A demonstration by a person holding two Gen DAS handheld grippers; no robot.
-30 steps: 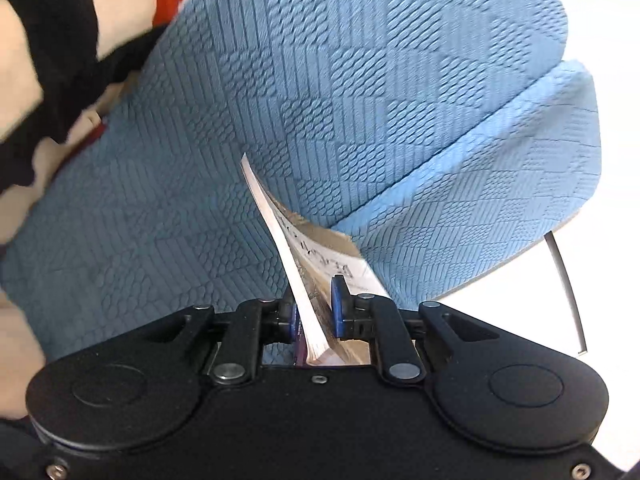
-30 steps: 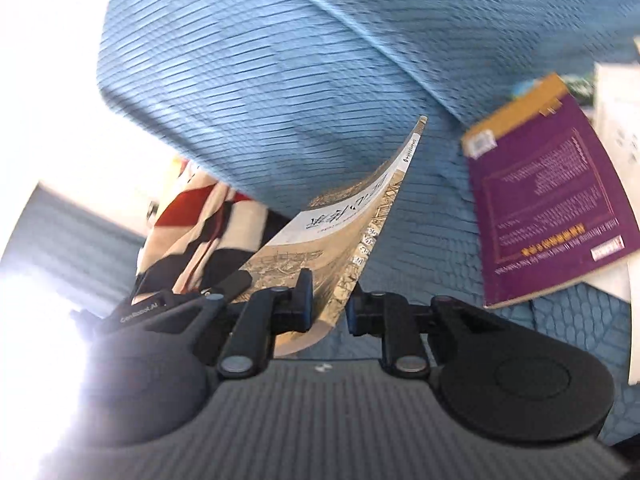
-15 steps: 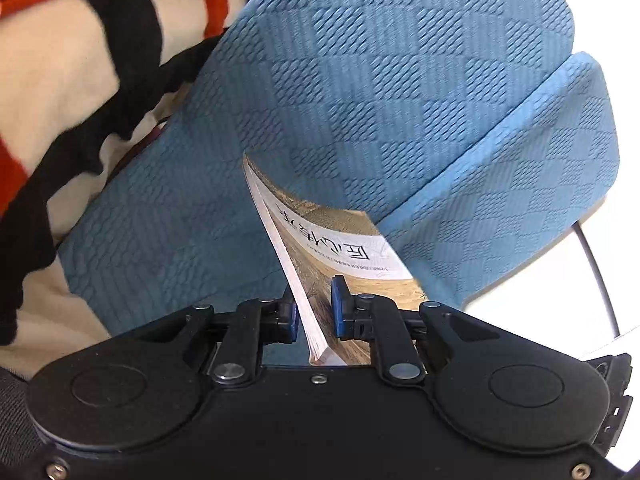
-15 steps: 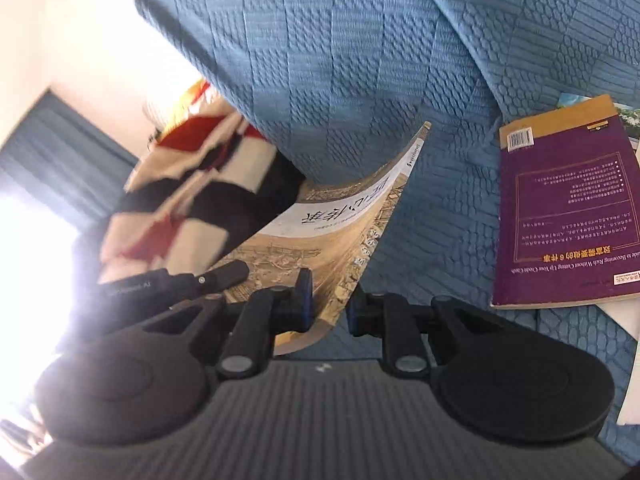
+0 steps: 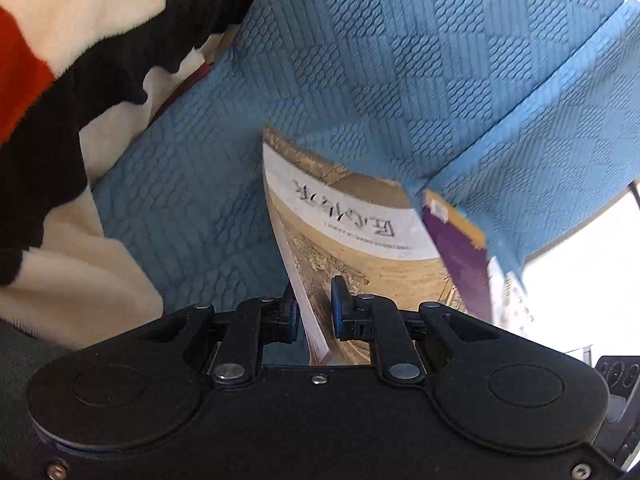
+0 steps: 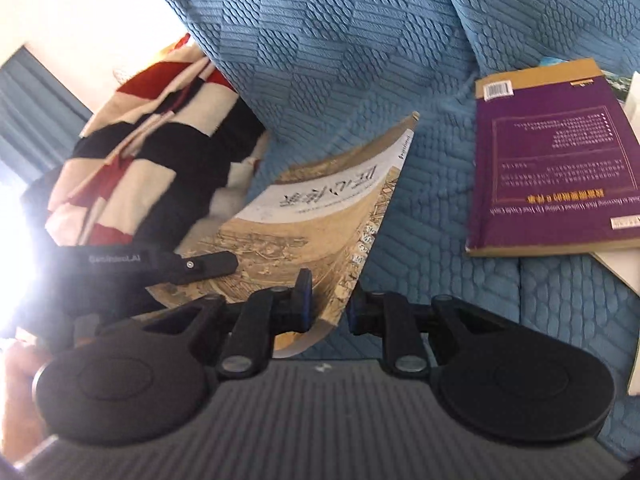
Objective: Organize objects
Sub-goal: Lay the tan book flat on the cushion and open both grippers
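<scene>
Compared with a second ago, both views have tipped lower: the blue quilted sofa (image 5: 400, 60) now fills less of the left wrist view, the striped blanket (image 5: 60, 60) has spread across its upper left, and a purple book (image 5: 456, 256) has come into sight at the right, where only cushion showed before. In the right wrist view that purple book (image 6: 556, 160) has turned from slanted to nearly square with the frame, and the blur of the earlier picture is gone.

The sofa cover is textured in blocks of ribs and ovals, with a back cushion rising behind the seat. Bright window light washes out the left of the right wrist view, beside dark blue curtains (image 6: 24, 120).

The blanket (image 6: 152, 152), in red, black and cream, is heaped on the seat's left end. The purple book lies flat on the seat, back cover up, on top of white papers (image 6: 624, 276).

The tan book (image 5: 360, 232) is held tilted above the seat, between blanket and purple book. The left gripper (image 5: 314, 312) is clenched on its page edge; the right gripper (image 6: 329, 300) is clenched on its spine (image 6: 380, 216) corner.
</scene>
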